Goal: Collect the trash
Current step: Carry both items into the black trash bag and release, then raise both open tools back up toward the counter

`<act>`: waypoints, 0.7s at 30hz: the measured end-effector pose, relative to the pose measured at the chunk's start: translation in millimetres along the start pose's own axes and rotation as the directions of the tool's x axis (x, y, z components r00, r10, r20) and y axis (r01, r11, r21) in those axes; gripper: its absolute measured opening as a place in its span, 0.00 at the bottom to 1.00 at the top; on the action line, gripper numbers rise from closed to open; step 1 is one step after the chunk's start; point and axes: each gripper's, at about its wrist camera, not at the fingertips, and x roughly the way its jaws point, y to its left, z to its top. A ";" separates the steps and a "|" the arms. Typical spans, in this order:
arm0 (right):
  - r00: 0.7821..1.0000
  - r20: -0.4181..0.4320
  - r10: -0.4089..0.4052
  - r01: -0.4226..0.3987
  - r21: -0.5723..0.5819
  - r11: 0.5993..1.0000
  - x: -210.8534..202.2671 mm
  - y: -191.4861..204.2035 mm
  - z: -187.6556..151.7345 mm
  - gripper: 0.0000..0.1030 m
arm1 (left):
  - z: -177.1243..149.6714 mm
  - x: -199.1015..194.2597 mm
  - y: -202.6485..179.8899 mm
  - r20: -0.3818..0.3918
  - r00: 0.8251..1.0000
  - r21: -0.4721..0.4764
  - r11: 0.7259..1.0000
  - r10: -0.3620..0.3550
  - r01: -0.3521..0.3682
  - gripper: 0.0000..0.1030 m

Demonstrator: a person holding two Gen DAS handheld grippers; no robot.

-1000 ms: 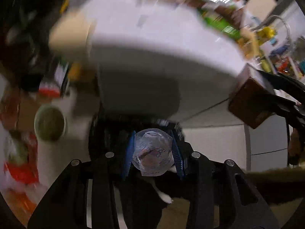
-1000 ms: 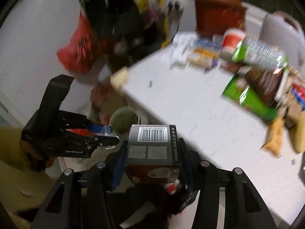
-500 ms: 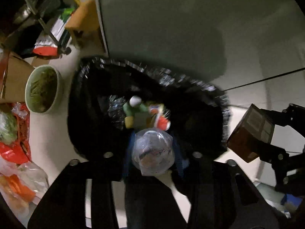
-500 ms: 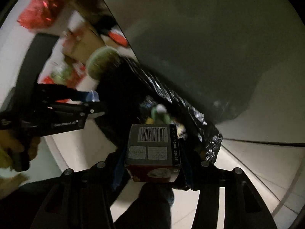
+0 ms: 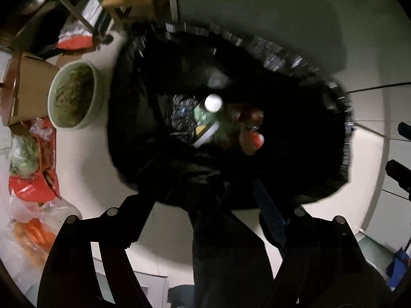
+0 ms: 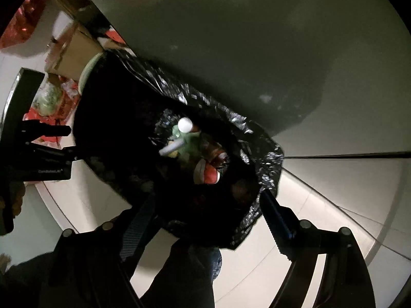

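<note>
A black trash bag (image 5: 295,169) stands open on the floor below both grippers. Inside lie a green bottle with a white cap (image 5: 212,103) and a blurred red and white piece (image 5: 253,138). My left gripper (image 5: 205,205) points straight down over the bag's near rim, its jaws opening with nothing between them. In the right wrist view the same bag (image 6: 118,118), bottle (image 6: 185,125) and red piece (image 6: 208,173) show. My right gripper (image 6: 205,218) hangs over the rim too, jaws opening and empty. The left gripper (image 6: 73,142) shows at the left edge.
Left of the bag sit a pale green bowl (image 5: 74,95), a cardboard box (image 5: 28,87) and red plastic bags (image 5: 33,179). A person's dark trouser leg (image 5: 226,251) stands at the bag's near side. Pale floor tiles (image 6: 334,205) lie to the right.
Both grippers dropped from table height to just above the bag. The clear cup left the left jaws and the dark barcode box left the right jaws; both sets of jaws spread wide.
</note>
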 end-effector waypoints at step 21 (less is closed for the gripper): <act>0.653 0.719 -0.238 0.134 0.200 0.971 -356.4 -55.6 84.1 0.95 | 8.4 -264.1 -88.0 0.464 0.855 0.257 0.959 -0.230 0.119 0.86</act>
